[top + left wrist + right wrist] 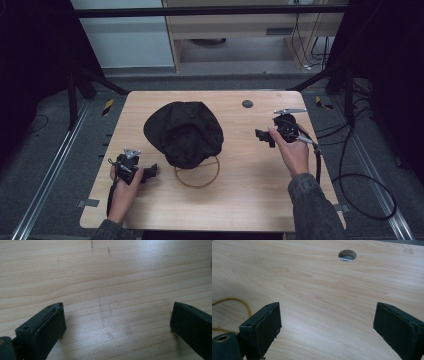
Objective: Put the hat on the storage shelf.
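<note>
A black cap (184,132) lies crumpled in the middle of the wooden table (240,200). A thin yellow-brown cord loop (197,175) rests against its near edge, partly tucked under it. My left gripper (150,171) sits low at the near left, pointing toward the cap and apart from it; the left gripper view has its jaws wide over bare wood (118,307). Over at the cap's right my right gripper (261,136) points left, clear of the fabric. It is open (328,307), with nothing between its jaws, and an arc of the cord loop (239,301) curves past the left jaw.
A round cable hole (247,104) pierces the tabletop near the far edge, also seen as the hole (347,255) ahead of the right jaws. Black cables (360,190) trail off the right side onto the floor. Dark frame legs stand at both far corners.
</note>
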The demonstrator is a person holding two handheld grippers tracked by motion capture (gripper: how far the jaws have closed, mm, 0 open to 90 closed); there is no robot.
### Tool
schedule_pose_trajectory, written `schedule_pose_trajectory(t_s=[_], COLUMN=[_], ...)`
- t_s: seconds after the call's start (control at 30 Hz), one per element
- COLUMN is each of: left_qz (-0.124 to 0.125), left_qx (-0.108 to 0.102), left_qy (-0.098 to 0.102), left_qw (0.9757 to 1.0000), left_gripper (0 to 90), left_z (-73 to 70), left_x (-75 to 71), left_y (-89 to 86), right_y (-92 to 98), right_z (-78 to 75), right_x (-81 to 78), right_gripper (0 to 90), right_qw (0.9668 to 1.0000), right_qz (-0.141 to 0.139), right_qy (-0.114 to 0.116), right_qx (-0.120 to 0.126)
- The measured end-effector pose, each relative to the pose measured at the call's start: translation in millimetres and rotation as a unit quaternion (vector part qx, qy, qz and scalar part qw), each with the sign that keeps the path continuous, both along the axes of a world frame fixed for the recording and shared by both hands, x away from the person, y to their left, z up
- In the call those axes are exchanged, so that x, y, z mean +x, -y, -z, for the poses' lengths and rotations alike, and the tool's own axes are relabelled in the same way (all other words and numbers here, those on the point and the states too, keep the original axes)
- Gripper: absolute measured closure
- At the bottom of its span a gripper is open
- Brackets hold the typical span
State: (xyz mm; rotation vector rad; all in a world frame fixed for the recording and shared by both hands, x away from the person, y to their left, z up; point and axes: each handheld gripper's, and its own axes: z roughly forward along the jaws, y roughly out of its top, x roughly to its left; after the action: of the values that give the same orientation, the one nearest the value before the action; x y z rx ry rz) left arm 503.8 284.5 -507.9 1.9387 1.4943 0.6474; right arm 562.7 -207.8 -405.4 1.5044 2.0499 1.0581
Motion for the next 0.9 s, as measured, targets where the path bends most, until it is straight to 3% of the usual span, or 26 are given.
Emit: schedule_pose_trajectory(t_s=[0.13,0.9], left_qz=[0.000,0.003], left_qx=[0.000,0.000], left_qy=[0.000,0.000], left_qw=[1.0000,1.0000], left_gripper=[0.0,0.0], left_z=[0.0,0.0], left_x=[0.0,0.3], left_y=[0.0,-1.1], right_y=[-1.2,-22.8], right_z=[4.4,39.1], right_x=[0.6,-10.7], right_gripper=[8.6,11.8], right_qw=[1.0000,0.9994], right_qz=[0.000,-0.030], right_qy=[-0.001,-0.016], right_qx=[0.006,-0.009])
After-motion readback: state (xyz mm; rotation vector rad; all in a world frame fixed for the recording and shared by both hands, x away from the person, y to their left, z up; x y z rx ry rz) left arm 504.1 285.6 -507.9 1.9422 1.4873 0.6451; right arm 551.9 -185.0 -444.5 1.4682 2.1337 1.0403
